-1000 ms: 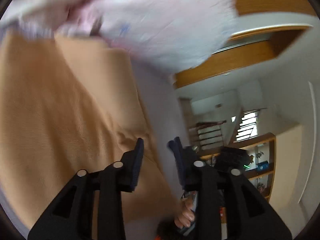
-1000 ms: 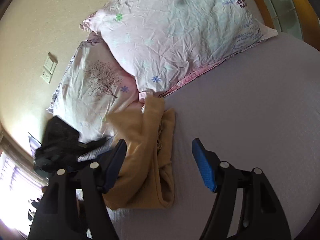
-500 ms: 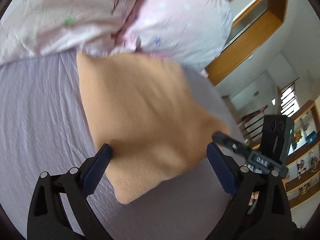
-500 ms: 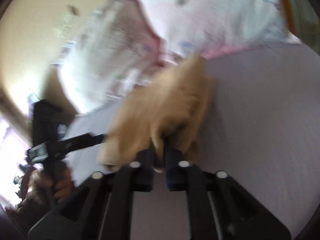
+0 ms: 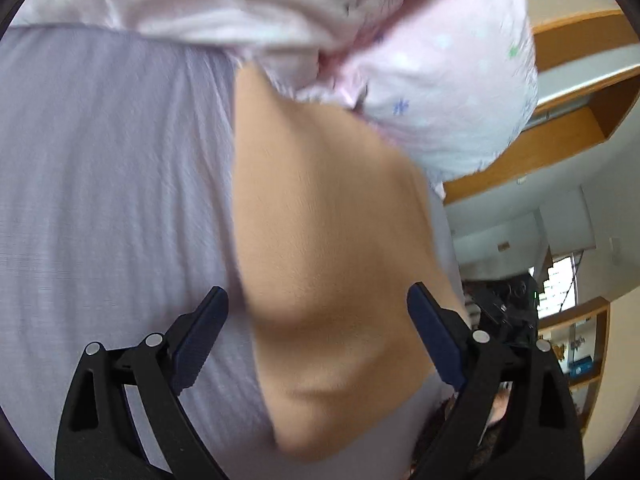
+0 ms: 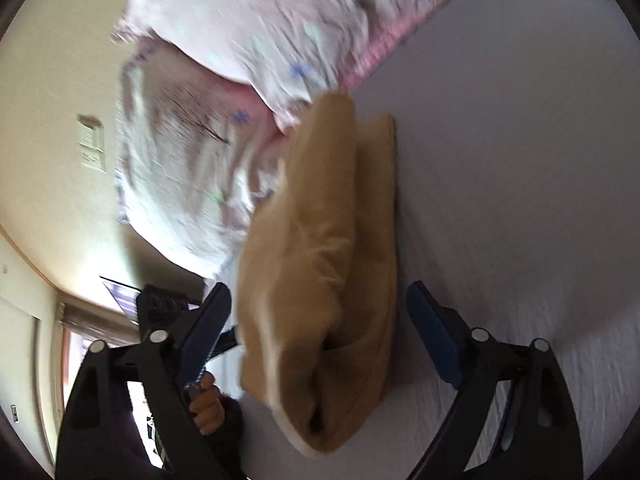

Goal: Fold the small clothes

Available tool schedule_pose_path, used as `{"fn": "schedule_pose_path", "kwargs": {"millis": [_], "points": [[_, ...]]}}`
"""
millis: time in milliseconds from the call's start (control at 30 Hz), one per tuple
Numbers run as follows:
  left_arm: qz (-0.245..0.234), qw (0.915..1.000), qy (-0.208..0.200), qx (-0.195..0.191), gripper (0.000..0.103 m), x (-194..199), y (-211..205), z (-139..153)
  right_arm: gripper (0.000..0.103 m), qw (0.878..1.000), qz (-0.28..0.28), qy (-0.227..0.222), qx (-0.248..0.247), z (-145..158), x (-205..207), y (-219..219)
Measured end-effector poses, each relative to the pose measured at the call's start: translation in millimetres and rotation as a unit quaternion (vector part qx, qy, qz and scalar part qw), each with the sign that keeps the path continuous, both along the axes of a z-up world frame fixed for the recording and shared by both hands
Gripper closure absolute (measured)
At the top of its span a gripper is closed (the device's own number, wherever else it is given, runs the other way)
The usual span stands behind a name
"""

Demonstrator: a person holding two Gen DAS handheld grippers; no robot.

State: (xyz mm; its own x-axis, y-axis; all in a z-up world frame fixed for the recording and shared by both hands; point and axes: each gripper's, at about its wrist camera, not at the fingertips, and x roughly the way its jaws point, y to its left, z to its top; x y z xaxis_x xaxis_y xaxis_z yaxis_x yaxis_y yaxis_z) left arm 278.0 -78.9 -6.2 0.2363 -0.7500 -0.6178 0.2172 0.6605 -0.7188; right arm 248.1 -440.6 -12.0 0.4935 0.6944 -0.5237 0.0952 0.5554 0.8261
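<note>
While both grippers hang over the bed (image 5: 100, 184), the tan garment (image 5: 332, 280) lies folded on the lilac sheet, its far end tucked up against the pillows (image 5: 440, 92). L gripper (image 5: 318, 332): fingers wide apart, nothing between them but the cloth below; can't tell if they touch it. R gripper (image 6: 320, 320): fingers also spread apart, straddling the garment's near end w/o clamping it. From the right wrist view the garment (image 6: 320, 248) shows as a thick stack of layers, open fold-ends toward the camera, one long edge on bare sheet (image 6: 520, 160), the other edge close to the pillows (image 6: 248, 40). Two pillows, pale pink w/ small flower print, one overlapping the other, crowd the garment's far end. Beyond them: cream wall w/ a switch plate (image 6: 91, 148). Left wrist view also catches wood trim (image 5: 568, 136) and a shelf unit (image 5: 580, 344) in the room behind. Both views blurred.
</note>
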Motion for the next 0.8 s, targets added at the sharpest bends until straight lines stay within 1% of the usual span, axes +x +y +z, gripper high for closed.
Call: {"fn": "schedule_pose_path", "kwargs": {"millis": [33,67,100,133,167,200,233,267,300,333,400,433,500,533,567,600,633,667,700,733,767,800], "points": [[-0.005,0.9999,-0.01,0.001,0.011,0,-5,2,0.028,1.0,0.006,0.0,-0.005,0,2,3],[-0.014,0.9999,-0.002,-0.006,0.011,3,-11,0,0.032,1.0,0.017,-0.001,-0.001,-2,4,8],[-0.012,0.9999,0.001,-0.012,0.012,3,-11,0,0.053,1.0,0.021,0.002,0.008,-3,4,9],[-0.007,0.9998,-0.001,-0.018,0.018,4,-13,0,0.071,0.999,0.03,0.0,0.016,-6,6,12],[-0.007,0.9999,0.001,-0.015,0.032,7,-14,-3,0.071,0.999,0.032,-0.005,0.021,-8,6,16],[-0.004,0.9999,-0.001,-0.011,0.041,9,-12,-3,0.075,0.999,0.03,-0.012,0.026,-6,5,18],[-0.005,0.9999,0.0,-0.015,0.057,10,-7,-3,0.076,0.999,0.032,-0.023,0.032,0,5,22],[-0.006,0.9996,0.001,-0.028,0.064,10,-3,-1,0.076,0.998,0.034,-0.032,0.035,5,6,26],[-0.007,0.9992,0.0,-0.04,0.065,10,5,0,0.077,0.997,0.04,-0.045,0.037,13,6,31],[-0.004,0.9989,-0.012,-0.045,0.066,8,15,6,0.077,0.996,0.053,-0.061,0.037,23,8,42],[0.01,0.9982,-0.042,-0.041,0.067,0,38,19,0.077,0.993,0.077,-0.08,0.029,35,13,63],[0.019,0.9976,-0.052,-0.041,0.067,-3,48,24,0.078,0.992,0.091,-0.088,0.022,38,16,77],[0.043,0.9959,-0.071,-0.036,0.067,-6,72,31,0.077,0.99,0.109,-0.086,0.015,36,23,96],[0.054,0.9953,-0.077,-0.023,0.065,-7,79,31,0.075,0.99,0.121,-0.074,0.006,30,29,109],[0.062,0.9951,-0.077,0.007,0.062,-7,87,27,0.073,0.99,0.128,-0.059,-0.009,25,33,116],[0.071,0.994,-0.071,0.044,0.062,-9,93,23,0.068,0.99,0.13,-0.039,-0.035,19,36,122],[0.08,0.992,-0.066,0.072,0.062,-11,100,19,0.065,0.991,0.122,-0.025,-0.054,17,36,122],[0.082,0.9913,-0.071,0.074,0.06,-18,108,22,0.06,0.992,0.111,-0.026,-0.055,19,35,118],[0.086,0.9906,-0.082,0.068,0.058,-23,115,26,0.048,0.994,0.085,-0.04,-0.064,28,32,110],[0.095,0.9879,-0.102,0.068,0.055,-32,122,34,0.041,0.994,0.056,-0.064,-0.073,39,32,102],[0.094,0.9866,-0.117,0.064,0.052,-38,127,41,0.041,0.994,0.041,-0.078,-0.07,47,34,98],[0.087,0.9853,-0.135,0.059,0.047,-44,124,47,0.041,0.994,0.035,-0.082,-0.065,51,36,97]]}}
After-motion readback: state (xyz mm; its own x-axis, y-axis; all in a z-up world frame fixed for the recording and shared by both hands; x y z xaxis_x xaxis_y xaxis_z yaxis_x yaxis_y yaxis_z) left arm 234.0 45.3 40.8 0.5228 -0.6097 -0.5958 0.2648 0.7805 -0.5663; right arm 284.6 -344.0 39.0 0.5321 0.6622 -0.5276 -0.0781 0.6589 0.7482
